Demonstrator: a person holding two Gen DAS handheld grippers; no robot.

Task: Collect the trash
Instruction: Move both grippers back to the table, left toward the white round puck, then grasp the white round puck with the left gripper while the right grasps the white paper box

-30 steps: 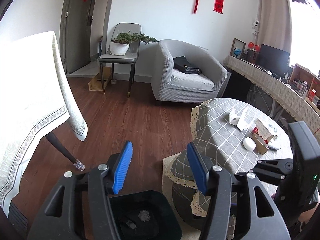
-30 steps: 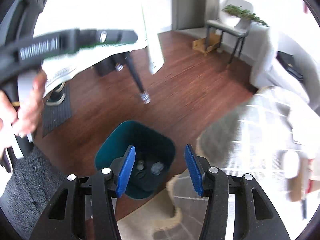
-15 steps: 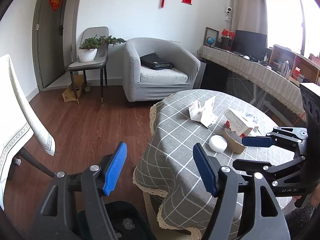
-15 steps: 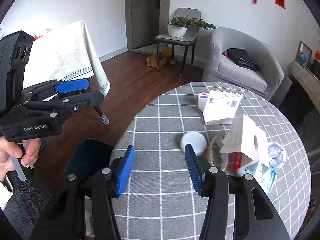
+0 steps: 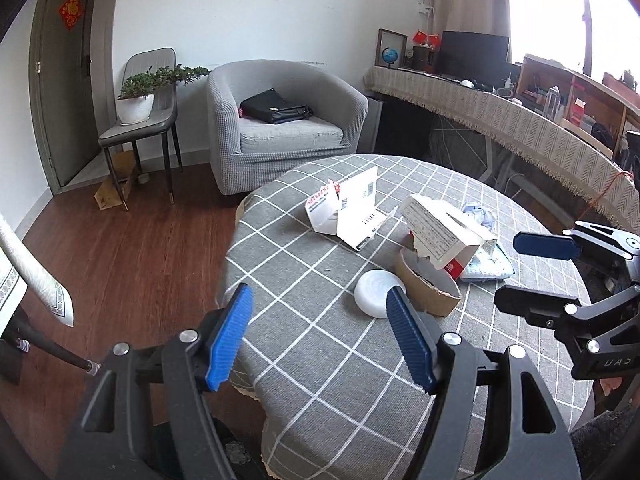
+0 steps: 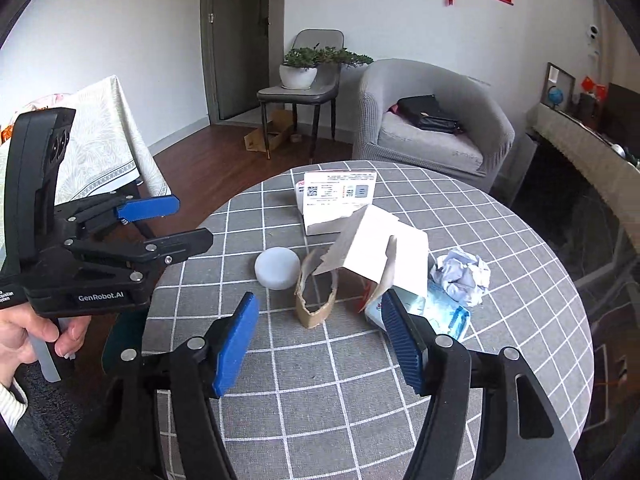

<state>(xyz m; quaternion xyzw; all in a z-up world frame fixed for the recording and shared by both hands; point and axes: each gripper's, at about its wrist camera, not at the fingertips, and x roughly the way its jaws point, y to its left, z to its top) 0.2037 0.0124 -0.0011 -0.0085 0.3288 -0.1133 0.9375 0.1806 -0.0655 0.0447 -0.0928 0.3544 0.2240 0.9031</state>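
Since the earlier frames both cameras have swung up from the floor and the dark green bin (image 6: 120, 336) to the round table (image 5: 320, 360), which now fills both views; the bin shows only as a sliver below the table's left edge.

The left gripper (image 5: 320, 336) hangs over the table's near edge, its ribbed blue pads (image 5: 230, 340) wide apart and empty. The right gripper (image 6: 320, 340) hovers above the table's near half, pads likewise spread and holding nothing.

The table wears a grey woven cloth with a white grid and a lace hem. All trash lies on it, around the centre: a smooth white foam disc (image 6: 277, 267); just right of it a torn brown cardboard ring (image 6: 316, 296), bent out of round; a ripped white carton (image 6: 380, 256) leaning over the ring; a crumpled paper ball (image 6: 464, 276) to the right; a glossy pale-blue plastic packet (image 6: 444, 312) beneath the carton; and a flattened printed box (image 6: 336, 200) toward the table's far side.
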